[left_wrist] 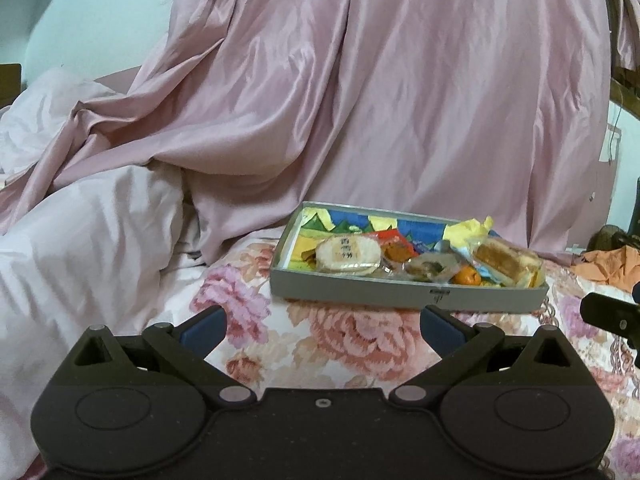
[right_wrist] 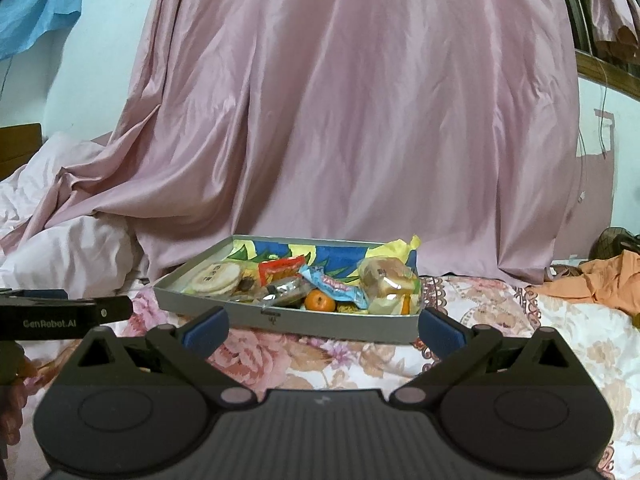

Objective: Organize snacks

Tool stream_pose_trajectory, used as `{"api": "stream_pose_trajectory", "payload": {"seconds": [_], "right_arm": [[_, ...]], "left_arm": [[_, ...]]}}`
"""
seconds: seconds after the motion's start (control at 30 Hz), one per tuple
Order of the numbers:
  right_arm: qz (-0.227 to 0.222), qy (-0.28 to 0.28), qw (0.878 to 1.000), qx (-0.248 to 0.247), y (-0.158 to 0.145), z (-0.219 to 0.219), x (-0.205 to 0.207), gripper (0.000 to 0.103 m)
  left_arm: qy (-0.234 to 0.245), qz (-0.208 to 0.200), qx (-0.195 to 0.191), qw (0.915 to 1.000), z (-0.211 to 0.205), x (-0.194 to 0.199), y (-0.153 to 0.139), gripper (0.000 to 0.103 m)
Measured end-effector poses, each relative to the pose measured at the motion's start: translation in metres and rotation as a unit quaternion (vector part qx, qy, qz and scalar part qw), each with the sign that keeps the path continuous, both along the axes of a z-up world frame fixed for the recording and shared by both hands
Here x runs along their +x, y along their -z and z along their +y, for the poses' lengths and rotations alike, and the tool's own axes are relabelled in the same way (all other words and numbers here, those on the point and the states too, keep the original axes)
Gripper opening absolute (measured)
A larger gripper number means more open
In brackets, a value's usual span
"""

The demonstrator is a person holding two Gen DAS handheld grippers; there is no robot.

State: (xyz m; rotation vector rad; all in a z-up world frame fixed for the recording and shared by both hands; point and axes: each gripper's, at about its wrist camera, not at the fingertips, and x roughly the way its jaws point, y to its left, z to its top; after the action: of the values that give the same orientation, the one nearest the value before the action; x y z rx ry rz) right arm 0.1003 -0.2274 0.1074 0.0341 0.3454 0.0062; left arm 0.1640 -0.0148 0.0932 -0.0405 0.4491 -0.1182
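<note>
Sat on the flowered quilt: one shallow grey rectangular tray (right_wrist: 320,326) with a bright blue, yellow and green printed lining, set just in front of the draped curtain. Held several wrapped snacks, all inside its walls. At the left end, one round pale rice cracker in clear plastic (right_wrist: 216,276), flat and disc-shaped, printed with dark characters. Beside it, one red crinkled foil packet (right_wrist: 280,269), and below that one silvery clear-wrapped dark biscuit (right_wrist: 282,294). Near the middle, one small glossy orange mandarin (right_wrist: 319,302), round and smooth, touching the front wall. Across it, one light-blue twisted candy wrapper (right_wrist: 336,286), long and thin. At the right end, one bulky sponge cake in a clear bag (right_wrist: 390,280), soft and layered, leaning against a crumpled yellow paper wrapper (right_wrist: 400,246).

Hovered near the tray's front wall, not touching it: the left gripper (left_wrist: 323,326), blue-padded fingers spread wide apart, nothing between them. Likewise the right gripper (right_wrist: 323,328), jaws wide apart and holding nothing.

Underneath, a soft quilt with pink and peach flowers (left_wrist: 352,336). Behind, a satiny mauve-pink curtain (right_wrist: 360,120), falling in long folds. To the left, rumpled pale pink bedding (left_wrist: 80,240); far right, one crumpled orange cloth (right_wrist: 592,280).
</note>
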Motion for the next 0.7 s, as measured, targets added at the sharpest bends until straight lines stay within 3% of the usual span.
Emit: {"api": "stream_pose_trajectory", "payload": {"seconds": [0.7], "right_arm": [[0.043, 0.015, 0.999, -0.004, 0.031, 0.014, -0.02, 0.103]], "left_arm": [[0.011, 0.057, 0.003, 0.9983, 0.02, -0.025, 0.05, 0.102]]}}
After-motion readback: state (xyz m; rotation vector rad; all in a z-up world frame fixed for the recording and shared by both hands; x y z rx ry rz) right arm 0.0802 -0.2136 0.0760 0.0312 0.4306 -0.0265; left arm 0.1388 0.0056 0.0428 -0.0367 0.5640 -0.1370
